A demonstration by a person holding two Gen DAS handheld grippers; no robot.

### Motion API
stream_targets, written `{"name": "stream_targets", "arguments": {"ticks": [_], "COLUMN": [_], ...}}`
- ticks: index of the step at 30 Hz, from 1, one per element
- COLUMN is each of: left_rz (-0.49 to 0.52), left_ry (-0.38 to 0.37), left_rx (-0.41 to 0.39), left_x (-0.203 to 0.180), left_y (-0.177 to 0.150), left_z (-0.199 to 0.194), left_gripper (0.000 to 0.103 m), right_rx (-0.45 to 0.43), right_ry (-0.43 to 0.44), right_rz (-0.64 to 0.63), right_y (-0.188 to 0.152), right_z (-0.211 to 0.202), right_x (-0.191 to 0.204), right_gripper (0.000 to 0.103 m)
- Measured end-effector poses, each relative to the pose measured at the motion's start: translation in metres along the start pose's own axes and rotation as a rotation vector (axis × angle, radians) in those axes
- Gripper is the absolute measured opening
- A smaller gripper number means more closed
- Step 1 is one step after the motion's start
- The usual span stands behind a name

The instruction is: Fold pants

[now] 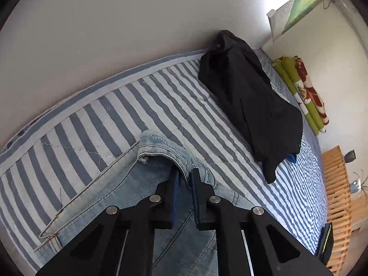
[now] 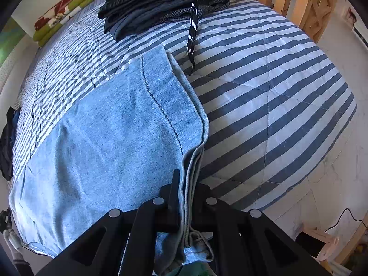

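Observation:
Light blue jeans (image 1: pixel 128 184) lie on a blue-and-white striped bedspread (image 1: pixel 110 115). In the left wrist view their waistband, dotted with small studs, rises in a fold between the fingers of my left gripper (image 1: pixel 185 177), which is shut on it. In the right wrist view the jeans (image 2: pixel 110 138) lie flat with their legs doubled, layered edges running along the right side. My right gripper (image 2: pixel 187 185) is shut on that layered edge near the bed's front. Its right finger is hidden under the denim.
A black jacket (image 1: pixel 248 96) lies spread at the far side of the bed. A rolled green and red blanket (image 1: pixel 303 92) rests against the wall. A stack of dark folded clothes (image 2: pixel 149 4) with a striped cord (image 2: pixel 192 30) sits near a wooden slatted frame (image 2: pixel 299 2). The bedspread (image 2: pixel 264 80) drops to tiled floor (image 2: pixel 333 161).

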State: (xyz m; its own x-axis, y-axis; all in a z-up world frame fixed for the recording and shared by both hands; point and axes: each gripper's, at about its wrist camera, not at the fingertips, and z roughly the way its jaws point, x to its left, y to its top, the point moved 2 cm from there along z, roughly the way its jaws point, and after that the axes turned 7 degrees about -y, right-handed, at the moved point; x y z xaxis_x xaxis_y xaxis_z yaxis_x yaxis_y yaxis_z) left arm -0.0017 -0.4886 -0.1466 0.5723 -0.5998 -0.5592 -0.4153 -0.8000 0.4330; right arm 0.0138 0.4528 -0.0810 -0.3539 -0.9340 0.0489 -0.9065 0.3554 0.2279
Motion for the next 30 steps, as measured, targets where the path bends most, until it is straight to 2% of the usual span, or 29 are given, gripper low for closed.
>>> {"name": "stream_targets", "arguments": {"ticks": [3,5,6,7,10,11,13,14,15,18,19,21,26,28,30], "left_rz": [0.037,0.07,0.082,0.088,0.083,0.091,0.09,0.089,0.101,0.149,0.15,0.153,0.234,0.291,0.334], "left_ry": [0.004,0.009,0.031,0.063,0.188,0.234,0.244,0.246,0.228,0.223,0.192,0.117,0.043,0.028,0.024], "left_rx": [-0.078,-0.164,-0.207,-0.217,-0.096,-0.082,-0.08,-0.084,-0.099,-0.14,-0.142,-0.122,-0.025,0.02,0.078], "left_x": [-0.014,-0.022,-0.024,-0.022,-0.007,-0.005,-0.01,-0.014,-0.019,-0.03,-0.032,-0.029,-0.037,-0.047,-0.055], "left_y": [-0.001,-0.002,0.003,0.006,0.015,0.017,0.021,0.022,0.024,0.024,0.02,0.011,-0.039,-0.067,-0.094], "left_z": [-0.025,-0.052,-0.059,-0.056,-0.014,-0.005,0.0,-0.004,-0.011,-0.039,-0.051,-0.076,-0.107,-0.113,-0.112], "left_gripper": [0.007,0.004,0.004,0.005,0.008,0.012,0.028,0.048,0.053,0.054,0.055,0.057,0.057,0.057,0.057], "right_rx": [-0.025,-0.054,-0.061,-0.06,-0.05,-0.045,-0.043,-0.042,-0.041,-0.03,-0.028,-0.024,-0.002,-0.013,-0.07], "right_ry": [0.017,0.031,0.033,0.027,0.002,0.007,0.019,0.027,0.037,0.085,0.099,0.12,0.166,0.131,0.039], "right_rz": [0.018,0.022,0.023,0.017,-0.002,0.008,0.009,0.002,-0.005,0.012,0.018,0.016,0.026,0.006,-0.024], "right_y": [-0.003,-0.005,-0.006,-0.006,-0.006,-0.007,-0.007,-0.006,-0.006,-0.004,-0.005,-0.007,-0.009,-0.007,-0.005], "right_z": [-0.009,-0.016,-0.017,-0.016,-0.007,-0.006,-0.006,-0.007,-0.008,-0.01,-0.01,-0.008,-0.001,-0.004,-0.017], "right_x": [-0.004,-0.006,-0.007,-0.006,-0.003,-0.005,-0.006,-0.006,-0.007,-0.013,-0.015,-0.017,-0.022,-0.022,-0.022], "right_gripper": [0.006,0.005,0.005,0.006,0.005,0.005,0.006,0.006,0.006,0.006,0.006,0.006,0.008,0.014,0.022]}}
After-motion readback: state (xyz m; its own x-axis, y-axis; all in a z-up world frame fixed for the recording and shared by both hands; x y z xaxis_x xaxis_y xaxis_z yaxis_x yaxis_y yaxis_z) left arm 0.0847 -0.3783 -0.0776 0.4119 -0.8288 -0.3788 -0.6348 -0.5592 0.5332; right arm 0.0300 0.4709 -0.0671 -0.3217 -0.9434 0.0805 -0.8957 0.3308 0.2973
